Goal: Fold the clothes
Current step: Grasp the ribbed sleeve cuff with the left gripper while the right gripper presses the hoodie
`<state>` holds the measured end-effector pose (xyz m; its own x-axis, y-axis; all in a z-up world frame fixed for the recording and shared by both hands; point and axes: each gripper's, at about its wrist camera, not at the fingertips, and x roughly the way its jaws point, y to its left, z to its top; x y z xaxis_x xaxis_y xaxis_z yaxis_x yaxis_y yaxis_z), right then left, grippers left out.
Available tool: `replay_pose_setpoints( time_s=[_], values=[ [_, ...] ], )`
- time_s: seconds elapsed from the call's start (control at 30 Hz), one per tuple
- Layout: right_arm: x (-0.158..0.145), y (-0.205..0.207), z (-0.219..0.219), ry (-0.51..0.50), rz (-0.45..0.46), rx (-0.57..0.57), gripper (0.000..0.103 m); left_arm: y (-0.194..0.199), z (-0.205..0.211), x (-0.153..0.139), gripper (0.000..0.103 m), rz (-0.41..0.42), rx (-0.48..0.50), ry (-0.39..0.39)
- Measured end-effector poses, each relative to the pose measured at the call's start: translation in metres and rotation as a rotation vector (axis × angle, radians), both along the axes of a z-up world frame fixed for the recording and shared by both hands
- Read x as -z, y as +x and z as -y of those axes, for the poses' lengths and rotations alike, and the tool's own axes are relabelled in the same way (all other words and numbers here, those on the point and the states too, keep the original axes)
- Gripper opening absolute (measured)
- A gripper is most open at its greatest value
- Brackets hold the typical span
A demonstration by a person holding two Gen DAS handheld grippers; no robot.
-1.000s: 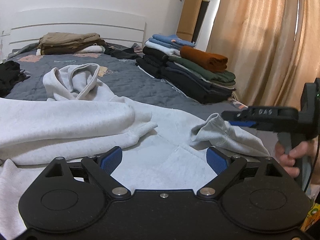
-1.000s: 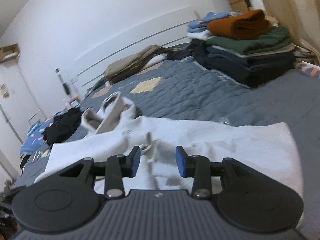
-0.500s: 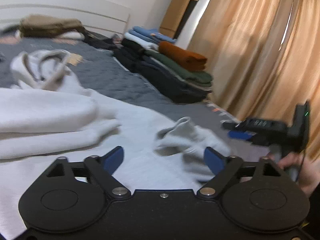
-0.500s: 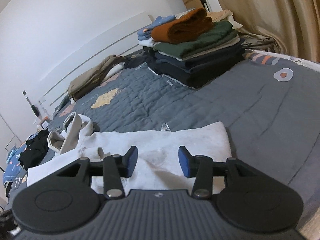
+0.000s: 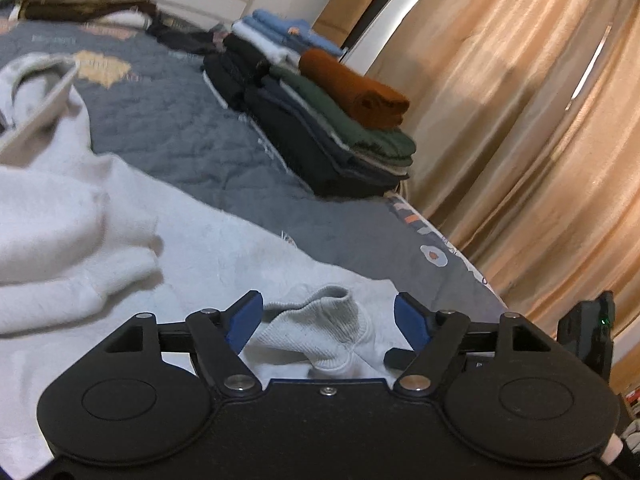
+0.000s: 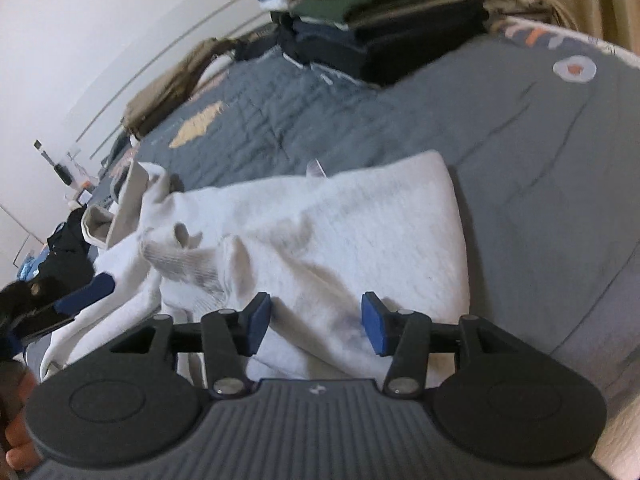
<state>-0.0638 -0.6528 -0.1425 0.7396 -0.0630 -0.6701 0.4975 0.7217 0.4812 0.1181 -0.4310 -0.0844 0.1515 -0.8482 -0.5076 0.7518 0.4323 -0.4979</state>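
My left gripper (image 5: 328,320) is spread wide around the hoodie's (image 5: 224,256) ribbed cuff (image 5: 324,332), low centre of frame. My right gripper (image 6: 316,322) gapes too, empty, over its hem at lower centre.

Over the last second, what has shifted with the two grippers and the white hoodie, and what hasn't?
The left gripper swung right and closed in on the ribbed sleeve cuff, which now sits between its open fingers, not yet gripped. The right gripper dropped low over the white hoodie, near its lower corner, open too. Nothing was grasped or released. The hoodie lies as before on the grey bedspread; the folded stack is untouched.
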Motion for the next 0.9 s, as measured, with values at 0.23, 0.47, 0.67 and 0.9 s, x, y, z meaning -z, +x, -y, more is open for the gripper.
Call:
replay_pose_setpoints(
  time_s=[0.23,0.47,0.67,0.9],
  values=[
    [0.001,-0.003,-0.001,0.015,0.001,-0.019,0.050,-0.001,0.023,0.011,0.072,-0.055,0.009,0.021],
    [-0.002,-0.003,0.001,0.037,0.015,-0.039,0.051,-0.001,0.044,0.012,0.072,-0.041,0.000,0.055],
    [0.001,0.001,0.002,0.043,0.000,-0.063,0.052,0.000,0.056,0.021,0.072,-0.027,-0.046,0.101],
    [-0.001,0.000,0.004,0.068,0.008,-0.062,0.053,0.000,0.061,0.022,0.024,0.054,-0.058,0.138]
  ],
)
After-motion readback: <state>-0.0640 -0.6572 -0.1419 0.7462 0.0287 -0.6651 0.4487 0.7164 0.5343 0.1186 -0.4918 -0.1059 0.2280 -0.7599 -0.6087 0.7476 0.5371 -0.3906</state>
